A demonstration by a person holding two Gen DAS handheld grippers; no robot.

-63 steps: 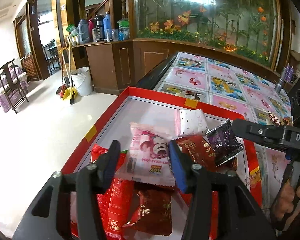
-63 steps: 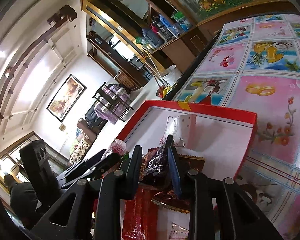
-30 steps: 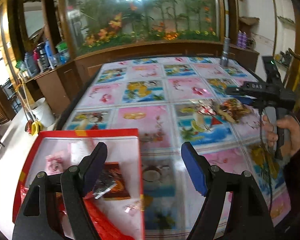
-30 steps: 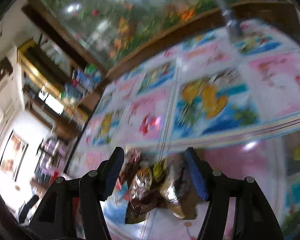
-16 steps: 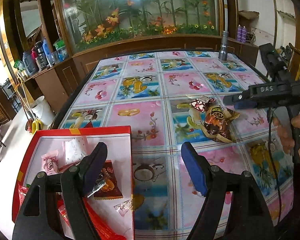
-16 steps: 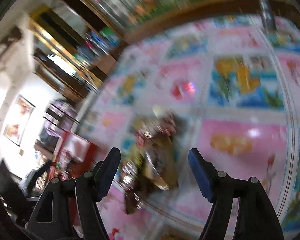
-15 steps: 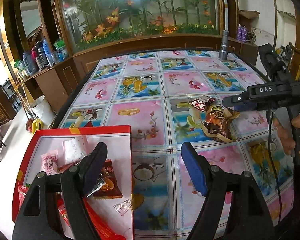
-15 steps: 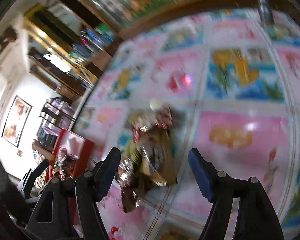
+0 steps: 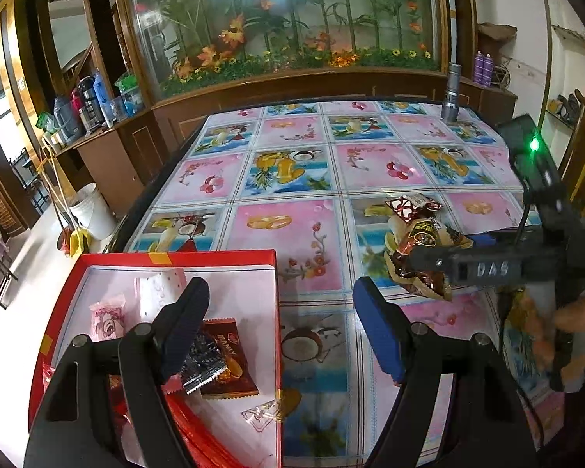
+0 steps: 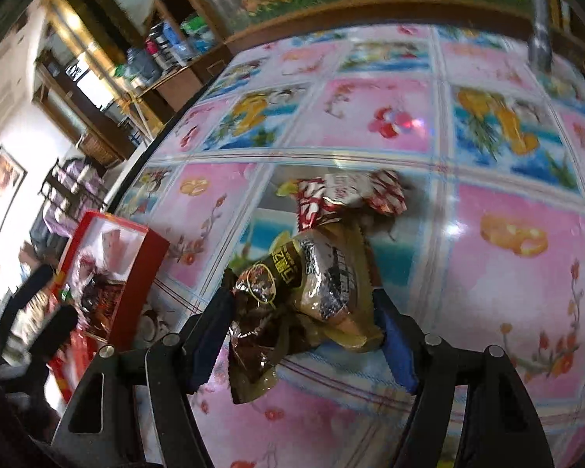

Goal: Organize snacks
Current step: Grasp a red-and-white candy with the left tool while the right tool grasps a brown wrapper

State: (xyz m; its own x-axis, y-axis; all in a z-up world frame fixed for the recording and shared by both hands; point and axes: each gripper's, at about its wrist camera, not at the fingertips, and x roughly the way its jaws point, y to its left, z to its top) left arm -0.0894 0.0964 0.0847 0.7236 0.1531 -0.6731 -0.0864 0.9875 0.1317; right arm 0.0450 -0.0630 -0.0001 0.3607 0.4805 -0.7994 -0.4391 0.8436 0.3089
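The left gripper hangs above the near edge of the counter, its jaws spread wide with nothing between them; one blue-padded finger sits over the red box and the other over the patterned cloth beside it. The box lies at the counter's near left corner and holds several snacks: a pale pink packet, a white dotted packet, a dark silver-printed wrapper overlapping a brown packet, and red wrappers toward the near end. A small clear wrapper lies near the box's right wall. Well to the right, out on the counter, a small heap of loose snacks waits: a red-and-white packet at the far side, touching a tan and brown bag with a darker crinkled wrapper beneath it. The right gripper is down at this heap, its jaws open and straddling the bag, one blue pad on each side; whether the pads touch the wrapper cannot be told, as the view is somewhat blurred. A grey metal cylinder stands upright at the far right corner of the counter.
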